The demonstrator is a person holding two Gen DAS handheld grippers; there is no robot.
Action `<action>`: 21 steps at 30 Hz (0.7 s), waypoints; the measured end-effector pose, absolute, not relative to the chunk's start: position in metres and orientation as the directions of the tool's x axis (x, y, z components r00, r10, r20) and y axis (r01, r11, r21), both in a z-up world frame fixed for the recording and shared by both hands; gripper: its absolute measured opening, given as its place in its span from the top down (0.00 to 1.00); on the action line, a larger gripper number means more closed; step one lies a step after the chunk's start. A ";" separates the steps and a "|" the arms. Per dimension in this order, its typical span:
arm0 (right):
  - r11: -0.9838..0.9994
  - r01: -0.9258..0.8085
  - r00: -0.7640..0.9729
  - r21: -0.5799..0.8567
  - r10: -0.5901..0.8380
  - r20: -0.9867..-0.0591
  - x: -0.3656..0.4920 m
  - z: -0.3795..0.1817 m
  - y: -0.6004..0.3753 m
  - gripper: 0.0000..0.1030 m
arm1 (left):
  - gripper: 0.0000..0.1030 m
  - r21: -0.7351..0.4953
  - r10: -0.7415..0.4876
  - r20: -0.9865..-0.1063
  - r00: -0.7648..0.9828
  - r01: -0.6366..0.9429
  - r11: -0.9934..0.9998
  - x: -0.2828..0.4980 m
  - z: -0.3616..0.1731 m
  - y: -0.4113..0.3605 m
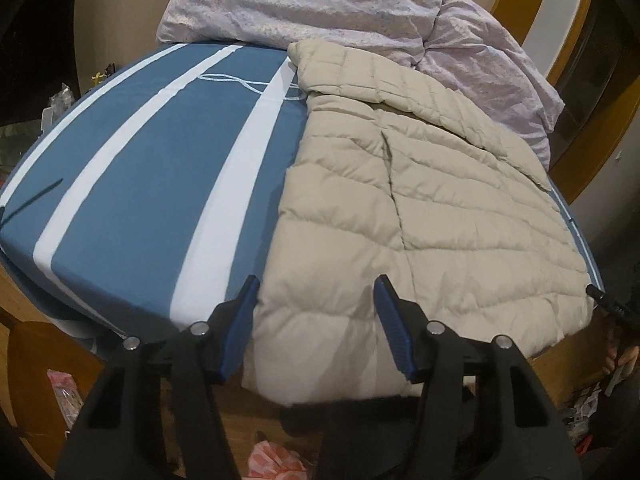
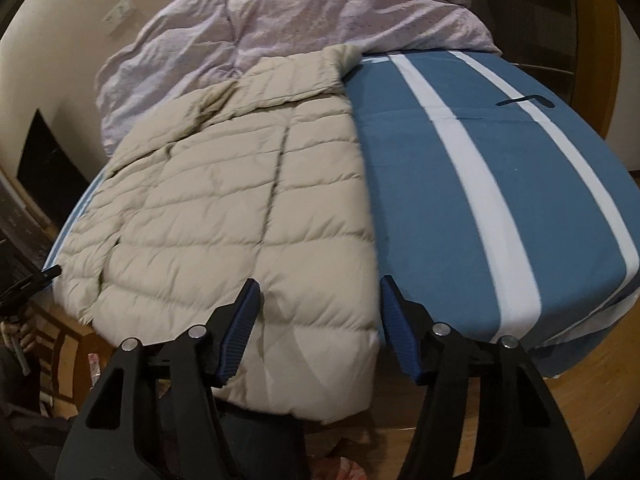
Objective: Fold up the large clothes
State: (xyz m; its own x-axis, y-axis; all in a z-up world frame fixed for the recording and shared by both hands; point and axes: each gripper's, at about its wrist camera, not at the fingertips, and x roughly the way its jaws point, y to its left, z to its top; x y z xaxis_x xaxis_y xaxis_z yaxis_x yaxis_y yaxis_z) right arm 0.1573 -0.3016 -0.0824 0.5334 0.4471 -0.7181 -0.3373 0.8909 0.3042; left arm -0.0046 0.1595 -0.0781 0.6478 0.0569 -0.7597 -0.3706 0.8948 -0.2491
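A beige quilted puffer jacket (image 1: 420, 216) (image 2: 224, 208) lies folded on a blue-and-white striped bed (image 1: 152, 184) (image 2: 480, 184), below a crumpled lilac duvet (image 1: 320, 4) (image 2: 320, 8). The left hand-held gripper (image 1: 316, 286) and right hand-held gripper (image 2: 320, 288) hover above its hem, jaws apart, empty.

No readable text in either wrist view

Scanning the beige puffer jacket (image 1: 420, 216), no tag or brand mark shows on it; the blue-and-white striped bed sheet (image 1: 152, 168) carries only a looped line of stitching, no letters; and the small print on the black object at the frame edge (image 1: 618, 308) is too tiny and blurred to read.
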 end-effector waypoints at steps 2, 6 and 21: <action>0.885 -0.346 0.533 0.311 0.458 -0.711 0.154 -0.083 -0.301 0.46 | 0.45 -0.248 0.057 -0.759 0.648 -0.369 0.896 -0.007 -0.078 0.157; 0.874 -0.363 0.529 0.323 0.478 -0.701 0.151 -0.083 -0.299 0.51 | 0.46 -0.243 0.057 -0.761 0.647 -0.364 0.899 -0.007 -0.078 0.152; 0.854 -0.433 0.526 0.288 0.499 -0.689 0.134 -0.086 -0.295 0.54 | 0.48 -0.166 0.089 -0.776 0.625 -0.338 0.926 -0.009 -0.078 0.131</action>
